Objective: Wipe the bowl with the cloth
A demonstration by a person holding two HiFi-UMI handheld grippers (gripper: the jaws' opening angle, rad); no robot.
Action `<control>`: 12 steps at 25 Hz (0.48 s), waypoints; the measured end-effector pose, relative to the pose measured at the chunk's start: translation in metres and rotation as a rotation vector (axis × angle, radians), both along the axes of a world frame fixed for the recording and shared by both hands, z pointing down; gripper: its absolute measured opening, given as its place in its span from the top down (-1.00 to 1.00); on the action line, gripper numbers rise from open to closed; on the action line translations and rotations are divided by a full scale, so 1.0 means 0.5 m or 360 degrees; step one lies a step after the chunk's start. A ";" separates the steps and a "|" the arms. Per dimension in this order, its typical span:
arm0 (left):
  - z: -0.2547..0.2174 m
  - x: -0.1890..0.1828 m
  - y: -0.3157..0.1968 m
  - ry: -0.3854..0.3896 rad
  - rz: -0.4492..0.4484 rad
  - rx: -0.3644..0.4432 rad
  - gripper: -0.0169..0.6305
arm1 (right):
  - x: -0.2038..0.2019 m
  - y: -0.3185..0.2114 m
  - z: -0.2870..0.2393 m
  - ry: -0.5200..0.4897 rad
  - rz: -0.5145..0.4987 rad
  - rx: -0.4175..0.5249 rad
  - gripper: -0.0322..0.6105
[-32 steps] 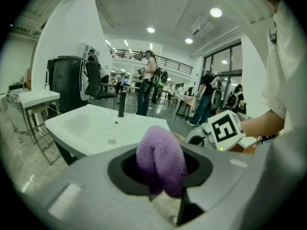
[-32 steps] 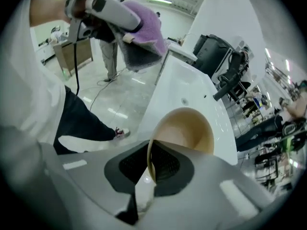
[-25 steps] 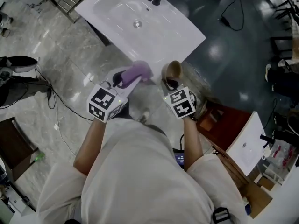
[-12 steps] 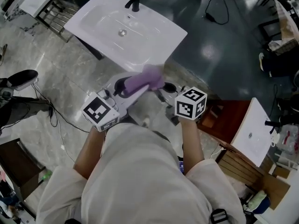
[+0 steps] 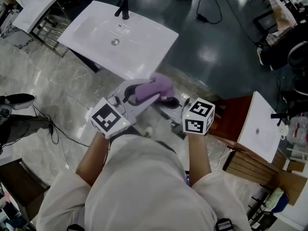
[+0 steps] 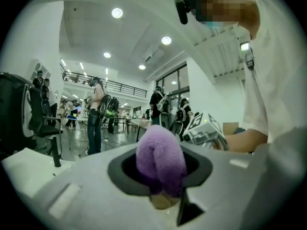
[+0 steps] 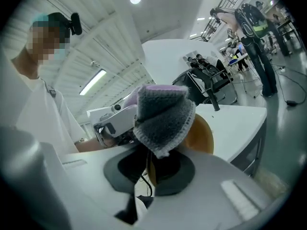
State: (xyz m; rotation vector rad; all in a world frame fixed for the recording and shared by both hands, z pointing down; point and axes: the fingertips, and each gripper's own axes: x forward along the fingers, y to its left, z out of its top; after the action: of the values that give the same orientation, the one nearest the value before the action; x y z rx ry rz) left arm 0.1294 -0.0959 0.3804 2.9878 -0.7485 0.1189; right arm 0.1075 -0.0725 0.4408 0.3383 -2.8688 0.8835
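Observation:
My left gripper (image 5: 144,97) is shut on a purple fluffy cloth (image 5: 155,87), which bulges out between its jaws (image 6: 160,159). The cloth lies over a tan wooden bowl (image 7: 202,132). In the right gripper view the cloth (image 7: 163,113) looks grey and covers most of the bowl. My right gripper (image 7: 151,171) has the bowl's rim between its jaws, which are opening slightly. In the head view the right gripper (image 5: 178,103) points left towards the cloth, and the bowl is hidden under cloth and gripper. Both are held in the air in front of the person's body.
A white washbasin (image 5: 144,37) with a black tap (image 5: 124,6) stands just beyond the grippers. A red-brown cabinet (image 5: 233,117) and a white panel (image 5: 262,129) are at the right. Cables (image 5: 53,129) trail over the marble floor at the left.
The cloth has slid right over the bowl, which showed openly beside it a second ago. The right gripper has rolled so its marker cube faces up. The basin has shifted left in view.

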 end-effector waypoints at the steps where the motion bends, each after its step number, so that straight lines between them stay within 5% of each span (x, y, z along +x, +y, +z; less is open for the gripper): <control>1: -0.001 0.002 0.001 -0.0002 0.0012 0.0000 0.57 | 0.006 0.008 -0.004 -0.0003 -0.0007 0.0009 0.83; 12: 0.003 -0.005 -0.008 0.0141 0.0078 -0.0142 0.58 | 0.040 0.089 -0.057 -0.0106 -0.0126 0.0068 0.79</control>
State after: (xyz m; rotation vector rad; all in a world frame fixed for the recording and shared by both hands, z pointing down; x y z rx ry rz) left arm 0.1267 -0.1000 0.3820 2.9058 -0.6434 0.0211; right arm 0.1272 -0.0282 0.4122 0.2012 -2.9426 0.8360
